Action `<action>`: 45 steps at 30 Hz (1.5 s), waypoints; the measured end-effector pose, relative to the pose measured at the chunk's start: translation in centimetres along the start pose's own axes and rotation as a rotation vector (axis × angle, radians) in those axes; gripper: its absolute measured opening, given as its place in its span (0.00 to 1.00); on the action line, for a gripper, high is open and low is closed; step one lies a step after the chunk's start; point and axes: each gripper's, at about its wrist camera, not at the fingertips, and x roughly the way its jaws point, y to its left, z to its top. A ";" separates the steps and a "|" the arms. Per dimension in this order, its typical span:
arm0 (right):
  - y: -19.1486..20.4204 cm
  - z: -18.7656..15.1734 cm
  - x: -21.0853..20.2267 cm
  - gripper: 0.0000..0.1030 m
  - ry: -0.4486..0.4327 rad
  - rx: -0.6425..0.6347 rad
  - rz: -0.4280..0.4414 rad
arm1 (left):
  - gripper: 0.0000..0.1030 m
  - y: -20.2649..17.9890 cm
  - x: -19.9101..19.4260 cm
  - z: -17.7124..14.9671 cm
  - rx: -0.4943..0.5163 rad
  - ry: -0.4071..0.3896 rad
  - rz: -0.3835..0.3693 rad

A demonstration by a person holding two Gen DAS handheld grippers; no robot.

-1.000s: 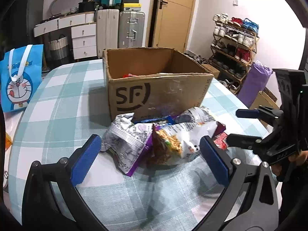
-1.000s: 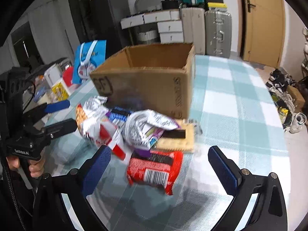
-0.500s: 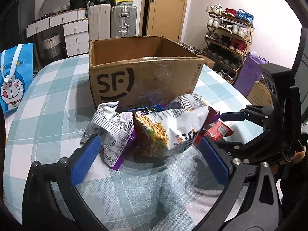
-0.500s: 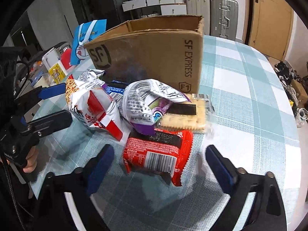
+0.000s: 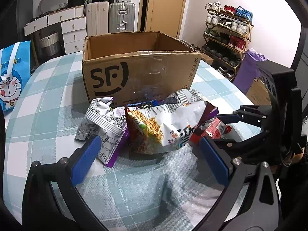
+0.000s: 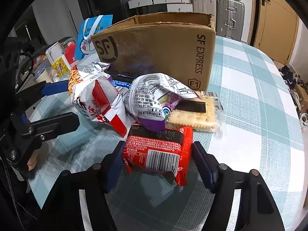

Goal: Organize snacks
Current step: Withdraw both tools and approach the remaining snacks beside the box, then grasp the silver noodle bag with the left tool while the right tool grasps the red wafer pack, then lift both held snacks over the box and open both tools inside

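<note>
A pile of snack packets lies in front of an open SF cardboard box [image 5: 140, 73] on the checked table. In the right wrist view my right gripper [image 6: 156, 162] is closed on the sides of a red packet [image 6: 157, 150] at the pile's near edge. Behind it lie a silver-and-purple packet [image 6: 154, 98], a cracker pack [image 6: 194, 113] and a white-and-red noodle snack bag [image 6: 96, 100]. In the left wrist view my left gripper [image 5: 152, 159] is open, its fingers either side of the noodle snack bag [image 5: 165, 127] and a silver packet [image 5: 104, 119], not touching them.
A blue Doraemon bag [image 5: 11, 77] stands at the table's left edge. Small items [image 6: 59, 65] crowd the far left of the table. Suitcases [image 5: 119, 17], drawers and a shoe rack [image 5: 227, 34] stand beyond the table. The box [image 6: 163, 46] is open at the top.
Both grippers moved closer to the pile. My right gripper's fingers narrowed from wide open onto the red packet. My left gripper stayed open.
</note>
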 end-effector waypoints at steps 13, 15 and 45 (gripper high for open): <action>0.1 -0.7 -2.8 0.52 -0.040 -0.127 0.066 | 0.99 0.2 0.5 -0.3 -0.029 -0.001 -0.029; -0.2 -0.9 -3.6 0.52 -0.049 -0.140 0.072 | 0.99 0.1 0.6 -0.3 -0.035 -0.009 -0.027; -2.0 -0.8 -6.2 0.52 -0.144 -0.086 0.117 | 0.58 -1.0 4.0 0.2 -0.054 -0.004 -0.038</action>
